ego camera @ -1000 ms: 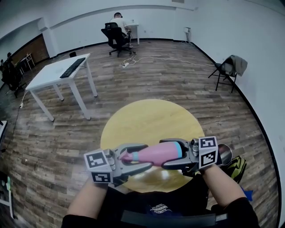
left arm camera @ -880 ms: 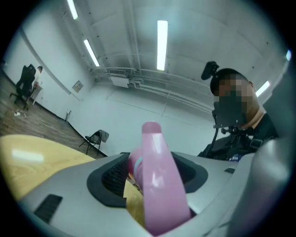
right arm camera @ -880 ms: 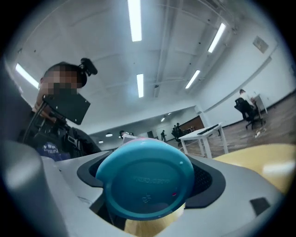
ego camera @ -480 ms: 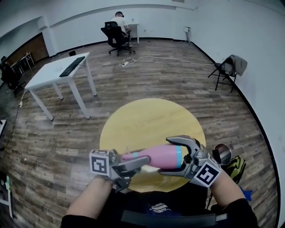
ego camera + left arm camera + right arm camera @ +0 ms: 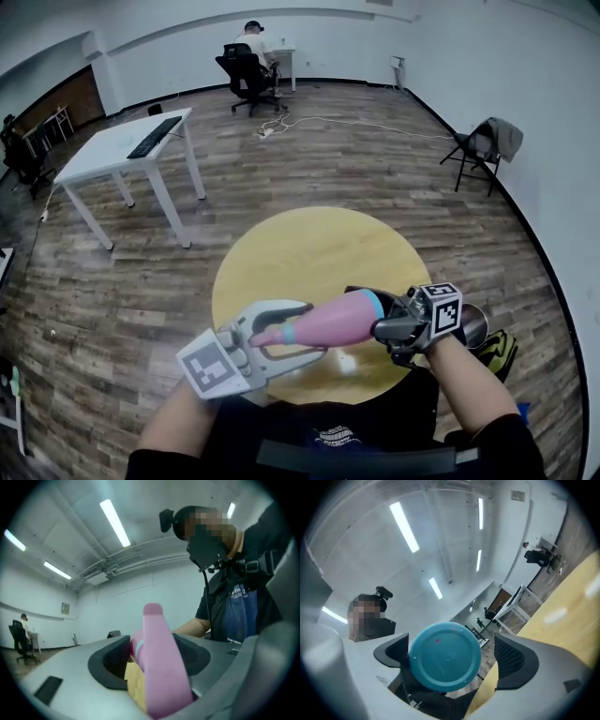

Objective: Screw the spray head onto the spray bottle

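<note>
A pink spray bottle (image 5: 333,322) with a teal base lies nearly level in the air over the round yellow table (image 5: 309,246). Its pink spray head (image 5: 267,333) points left, with a teal collar behind it. My left gripper (image 5: 305,331) is shut on the spray head, which fills the space between the pads in the left gripper view (image 5: 157,658). My right gripper (image 5: 373,312) sits around the base end. Its jaws have just been opening, and the teal base (image 5: 444,656) stands between them with a gap at the right pad.
A white desk (image 5: 112,157) with a keyboard stands at the far left. A person sits on an office chair (image 5: 246,70) at the back wall. A folding chair (image 5: 483,145) with a jacket is at the right. A cable lies on the wood floor.
The right gripper's jaws widened off the bottle's base and the gripper rolled. The left gripper rolled too, its marker cube swinging down and left. The bottle's base end rose slightly.
</note>
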A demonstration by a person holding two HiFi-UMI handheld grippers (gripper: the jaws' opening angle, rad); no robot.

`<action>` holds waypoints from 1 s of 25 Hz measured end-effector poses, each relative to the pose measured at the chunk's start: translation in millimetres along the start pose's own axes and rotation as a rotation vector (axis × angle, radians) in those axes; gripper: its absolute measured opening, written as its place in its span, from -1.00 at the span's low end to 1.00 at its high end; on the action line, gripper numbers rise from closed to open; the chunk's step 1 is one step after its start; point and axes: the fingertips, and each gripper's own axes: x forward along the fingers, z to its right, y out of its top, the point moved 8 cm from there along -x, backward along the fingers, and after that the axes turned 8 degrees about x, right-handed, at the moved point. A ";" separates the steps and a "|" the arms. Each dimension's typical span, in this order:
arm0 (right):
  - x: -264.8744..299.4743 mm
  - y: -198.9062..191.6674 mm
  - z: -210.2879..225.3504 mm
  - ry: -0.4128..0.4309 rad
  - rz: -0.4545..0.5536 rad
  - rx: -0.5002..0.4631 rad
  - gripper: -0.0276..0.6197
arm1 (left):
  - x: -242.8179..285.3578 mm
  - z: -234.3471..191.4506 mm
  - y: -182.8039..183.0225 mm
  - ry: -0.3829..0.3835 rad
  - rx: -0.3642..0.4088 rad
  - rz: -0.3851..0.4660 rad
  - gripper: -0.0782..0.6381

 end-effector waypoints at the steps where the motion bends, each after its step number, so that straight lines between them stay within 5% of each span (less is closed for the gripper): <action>1: 1.0 -1.1 1.6 0.019 0.003 0.033 0.83 | 0.3 2.6 -0.4 0.004 0.032 -0.011 0.07; 4: 12.1 -6.2 -3.8 0.038 -0.022 0.002 0.83 | 2.1 10.6 -4.8 -0.014 0.056 -0.018 0.07; 7: 27.0 -9.8 -15.1 -0.003 -0.104 -0.153 0.67 | 4.6 11.9 -10.4 -0.035 -0.042 -0.013 0.08; 13: 32.8 -20.4 -32.3 -0.163 -0.270 -0.532 0.59 | 0.2 -5.4 -36.6 -0.084 -0.489 0.072 0.08; 20: 37.4 -27.2 -65.8 -0.204 -0.336 -1.076 0.59 | 5.4 -15.7 -61.2 -0.143 -1.051 0.240 0.08; 23: 35.8 -37.6 -63.2 -0.273 -0.458 -1.329 0.59 | 7.7 -15.3 -68.3 -0.151 -1.168 0.250 0.08; 25: 32.5 -38.9 -57.2 -0.306 -0.490 -1.369 0.59 | 10.1 -14.8 -65.9 -0.123 -1.126 0.225 0.08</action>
